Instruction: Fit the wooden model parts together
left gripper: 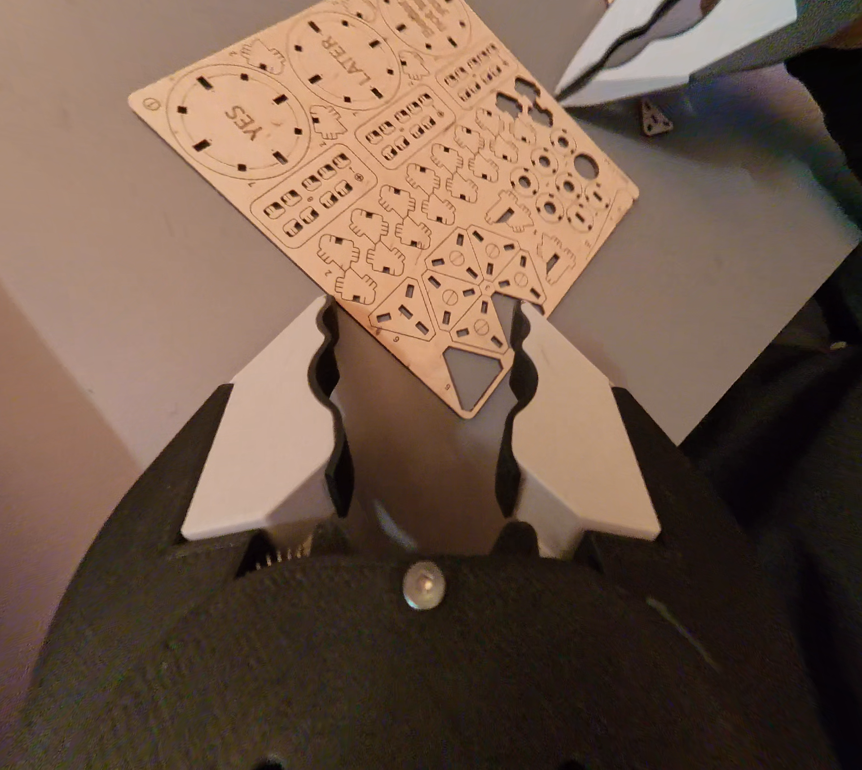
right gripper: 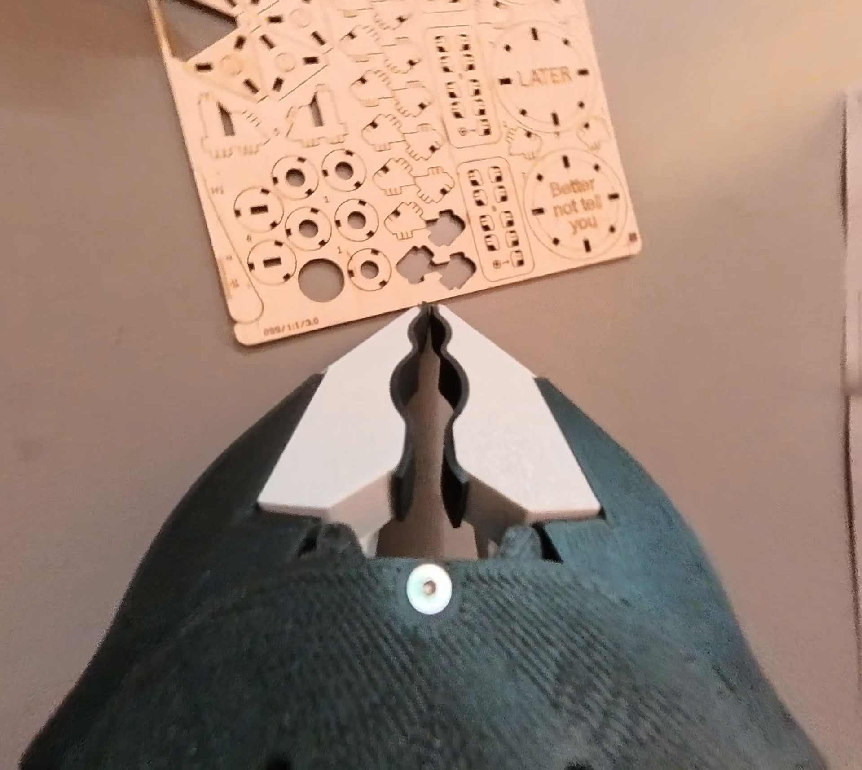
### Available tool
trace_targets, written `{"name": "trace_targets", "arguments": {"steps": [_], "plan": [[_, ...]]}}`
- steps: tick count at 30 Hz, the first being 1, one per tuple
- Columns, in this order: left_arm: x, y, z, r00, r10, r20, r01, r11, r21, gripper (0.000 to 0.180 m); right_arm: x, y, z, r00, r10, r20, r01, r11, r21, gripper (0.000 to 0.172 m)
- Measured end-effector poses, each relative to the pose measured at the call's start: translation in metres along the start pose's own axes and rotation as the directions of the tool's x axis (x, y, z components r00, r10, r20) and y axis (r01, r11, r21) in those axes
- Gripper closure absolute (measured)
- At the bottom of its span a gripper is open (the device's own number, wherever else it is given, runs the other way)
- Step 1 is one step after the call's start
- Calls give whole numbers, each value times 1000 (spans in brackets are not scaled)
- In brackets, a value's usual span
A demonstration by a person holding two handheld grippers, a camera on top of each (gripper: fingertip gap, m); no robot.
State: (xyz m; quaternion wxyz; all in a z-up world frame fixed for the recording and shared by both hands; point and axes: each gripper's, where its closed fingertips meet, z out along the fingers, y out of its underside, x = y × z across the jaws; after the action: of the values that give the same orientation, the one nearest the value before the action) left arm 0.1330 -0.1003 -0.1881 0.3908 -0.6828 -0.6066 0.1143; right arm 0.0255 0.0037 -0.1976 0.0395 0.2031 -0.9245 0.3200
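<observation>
Spread wide, the left gripper fingers are straddling the near corner of the laser-cut wooden sheet lying flat on the grey table, seemingly without pressing it, while the right gripper is hovering, tips together, at its right edge.

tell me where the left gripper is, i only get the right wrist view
Observer: The left gripper is open at the wooden sheet's far corner, the one with the triangular cut-out. That corner lies between its fingers.
Operator: any loose bits i can't see
Observer: A small triangular wooden piece lies on the table just beyond the right gripper, off the sheet.
Operator: where's the table edge
Observer: It runs close by that corner, on the left gripper's right side.
</observation>
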Motion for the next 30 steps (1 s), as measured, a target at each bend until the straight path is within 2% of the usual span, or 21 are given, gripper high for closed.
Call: {"name": "trace_targets", "arguments": {"steps": [5,8,13,17,23,26,30], "plan": [[14,11,-3,1000,9,3,-9,997,-71,112,13,8,-5,972,235,5,-235,971,43,153],[41,25,-6,995,5,-98,-21,987,-162,125,16,14,-8,923,381,53,-384,921,67,156],[76,39,-7,978,66,-200,-113,965,-236,126,27,14,-8,898,438,28,-439,896,72,152],[83,23,-13,966,57,-252,-101,981,-166,126,39,3,-7,896,443,-9,-441,894,85,148],[68,-7,-14,979,69,-190,-79,996,-48,126,49,-14,6,870,493,-8,-492,869,59,151],[62,-25,-14,984,86,-157,-86,996,5,127,44,-11,17,868,496,-12,-496,868,-19,143],[56,-49,-13,984,120,-133,-114,992,50,126,43,-10,19,884,461,-74,-465,883,-62,146]]}}
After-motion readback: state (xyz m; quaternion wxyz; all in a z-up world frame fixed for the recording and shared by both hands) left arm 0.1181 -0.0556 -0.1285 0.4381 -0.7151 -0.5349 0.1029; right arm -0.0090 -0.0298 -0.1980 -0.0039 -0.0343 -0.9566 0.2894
